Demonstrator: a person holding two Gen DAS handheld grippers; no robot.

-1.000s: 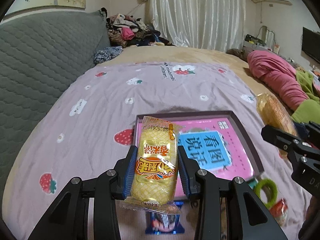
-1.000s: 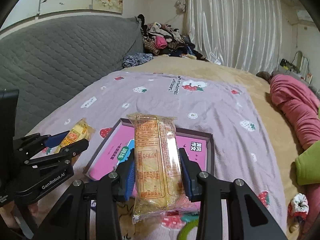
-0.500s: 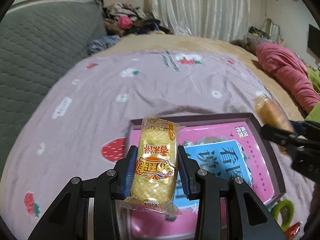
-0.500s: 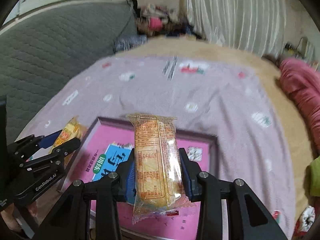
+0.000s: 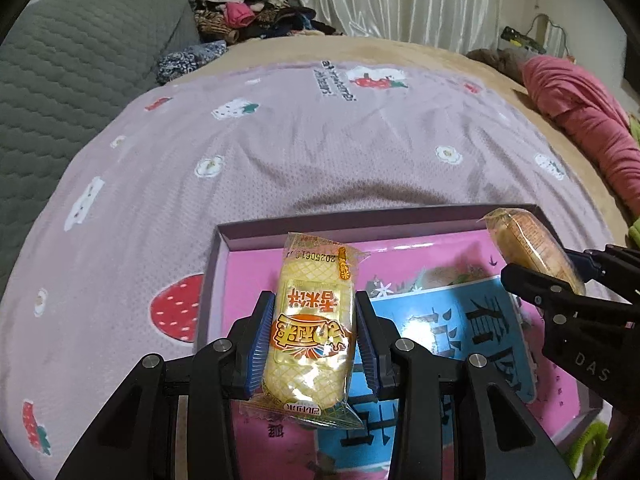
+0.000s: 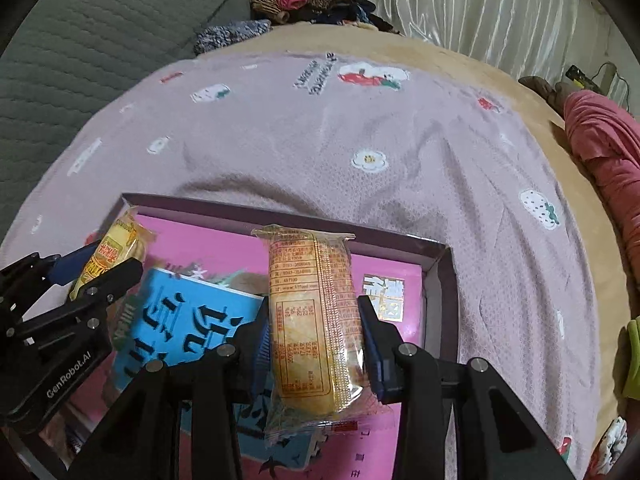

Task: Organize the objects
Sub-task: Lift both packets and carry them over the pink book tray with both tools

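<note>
My left gripper (image 5: pixel 310 340) is shut on a yellow rice-cracker packet (image 5: pixel 314 320) with red print. It holds the packet above the left part of a shallow purple box (image 5: pixel 360 222) with a pink and blue printed bottom. My right gripper (image 6: pixel 316 344) is shut on a second cracker packet (image 6: pixel 314 320), label side up, above the right part of the same box (image 6: pixel 436 280). Each gripper shows in the other's view: the right (image 5: pixel 560 280) over the box's right rim, the left (image 6: pixel 92 272) over its left rim.
The box lies on a lilac strawberry-print blanket (image 5: pixel 300 140) on a bed. A grey quilted headboard (image 5: pixel 60 80) is at left, a clothes pile (image 5: pixel 248 16) behind, a pink quilt (image 5: pixel 580 120) at right. A green ring toy (image 5: pixel 588 440) lies by the box's near right corner.
Both grippers have moved forward and down over the box, each still holding its packet. The box now fills more of both views.
</note>
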